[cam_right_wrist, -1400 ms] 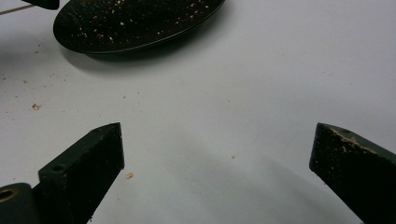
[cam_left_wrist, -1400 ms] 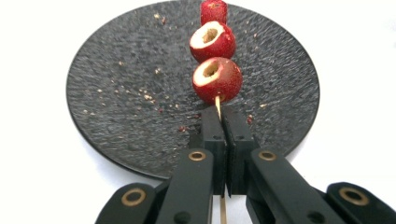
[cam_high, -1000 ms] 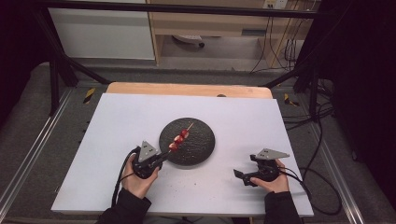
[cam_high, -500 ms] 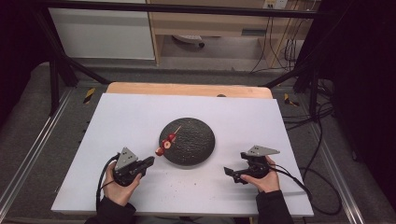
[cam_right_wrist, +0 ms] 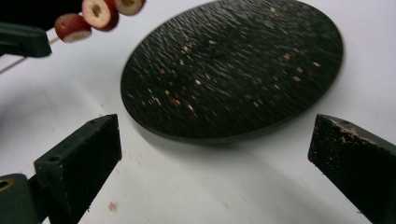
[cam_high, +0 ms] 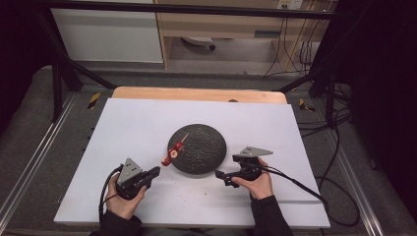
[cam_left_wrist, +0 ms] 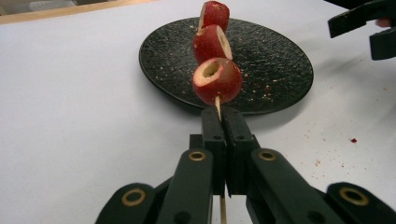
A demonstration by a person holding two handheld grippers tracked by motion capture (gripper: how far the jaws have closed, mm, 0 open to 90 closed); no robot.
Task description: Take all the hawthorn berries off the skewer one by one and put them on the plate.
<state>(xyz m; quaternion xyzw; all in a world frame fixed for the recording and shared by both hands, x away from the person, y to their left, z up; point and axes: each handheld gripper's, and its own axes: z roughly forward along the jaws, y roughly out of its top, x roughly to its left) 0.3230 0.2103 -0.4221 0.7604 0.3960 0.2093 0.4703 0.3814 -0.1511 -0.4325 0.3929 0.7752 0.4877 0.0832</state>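
In the high view, a round black textured plate (cam_high: 197, 148) sits at the centre of the frame on a white tabletop (cam_high: 137, 123). The left gripper (cam_high: 156, 170), lower left of centre, is held in a hand (cam_high: 120, 199) and has its jaws clamped on the near end of a thin wooden skewer threaded with three red cored fruit pieces (cam_high: 173, 151). The skewer slants up and right from the jaw tips, with its far end over the plate's left edge. The right gripper (cam_high: 219, 174), in the other hand (cam_high: 256, 183), lies just below the plate's lower right rim, jaws apart and pointing left with nothing between them.

In the left gripper view, the left gripper (cam_left_wrist: 218, 122) rises from the bottom centre, its two black jaws pressed together on the skewer stick. The fruit pieces (cam_left_wrist: 215, 80) stack upward through the middle of the frame in front of the plate (cam_left_wrist: 271, 65). The right gripper's black tips show at the upper right corner.

In the right gripper view, the right gripper (cam_right_wrist: 215, 140) stands wide open and empty, one jaw at lower left and one at lower right. The plate (cam_right_wrist: 233, 65) spreads across the upper middle, flecked with crumbs. The fruit pieces (cam_right_wrist: 95, 14) sit at the upper left, beside the left gripper's dark tip
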